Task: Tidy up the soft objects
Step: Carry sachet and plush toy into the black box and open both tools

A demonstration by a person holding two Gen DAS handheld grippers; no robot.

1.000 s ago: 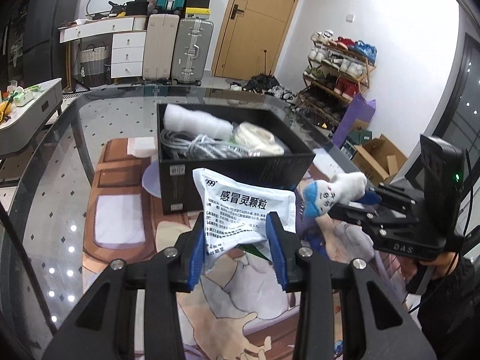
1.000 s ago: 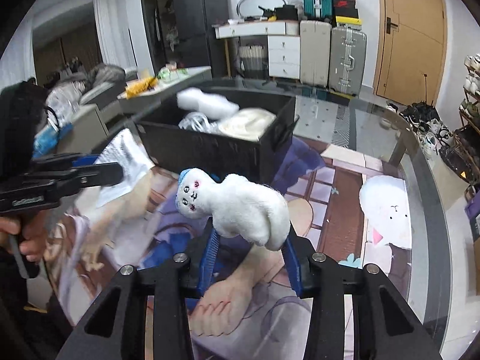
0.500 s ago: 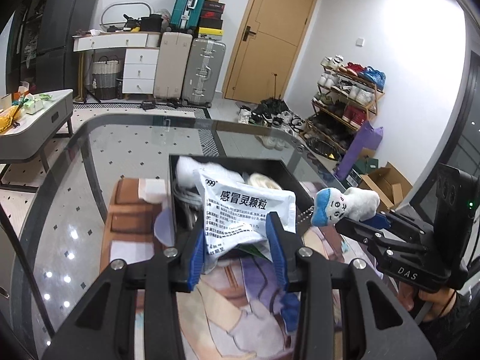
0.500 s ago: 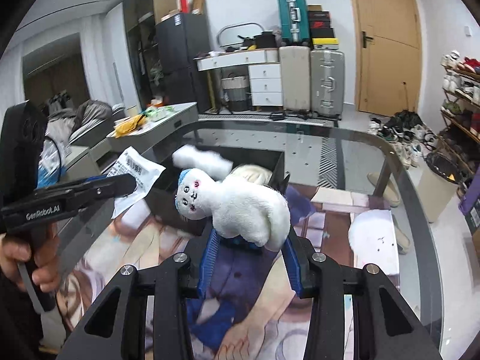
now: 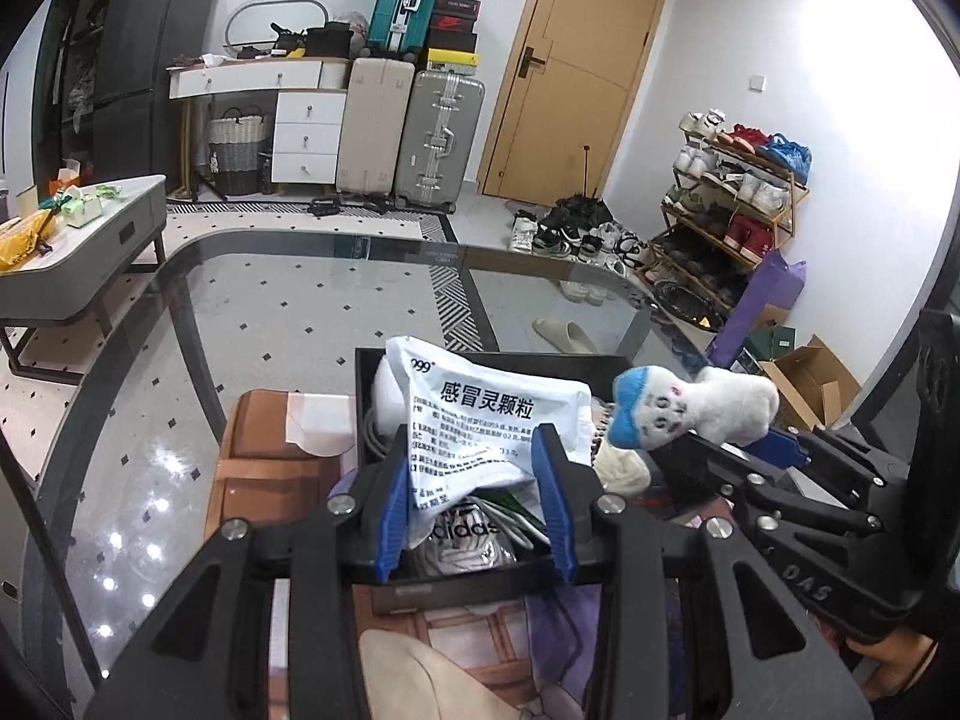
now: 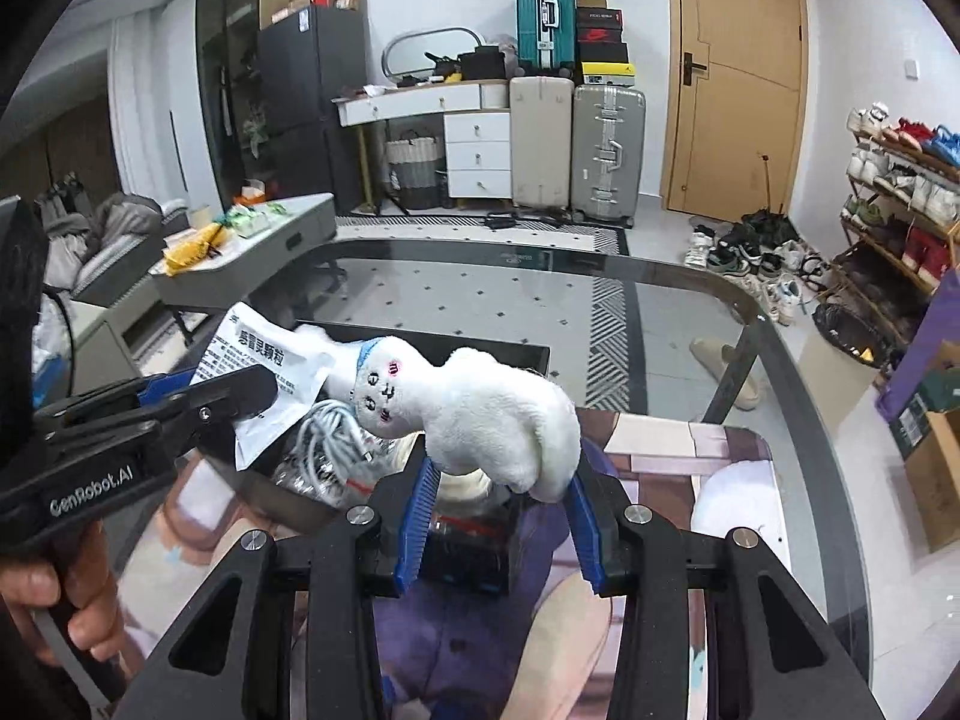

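Note:
My left gripper [image 5: 474, 498] is shut on a white medicine pouch [image 5: 486, 426] with black Chinese print and holds it above the black storage box [image 5: 456, 576]. My right gripper [image 6: 498, 516] is shut on a white plush toy [image 6: 480, 408] with a blue head and holds it over the box's right part. The plush also shows in the left wrist view [image 5: 690, 408], the pouch in the right wrist view [image 6: 258, 354]. The box holds a grey cable [image 6: 336, 438], a white roll and cream soft things, partly hidden.
The box stands on a printed mat [image 6: 660, 450] on a glass table [image 5: 180, 372]. A white round pad [image 6: 738, 504] lies on the mat at the right. A grey side table [image 5: 78, 264], suitcases, a door and a shoe rack stand beyond.
Both grippers have risen and moved forward, from in front of the box to above it, each still holding its object. The view has tilted up toward the room.

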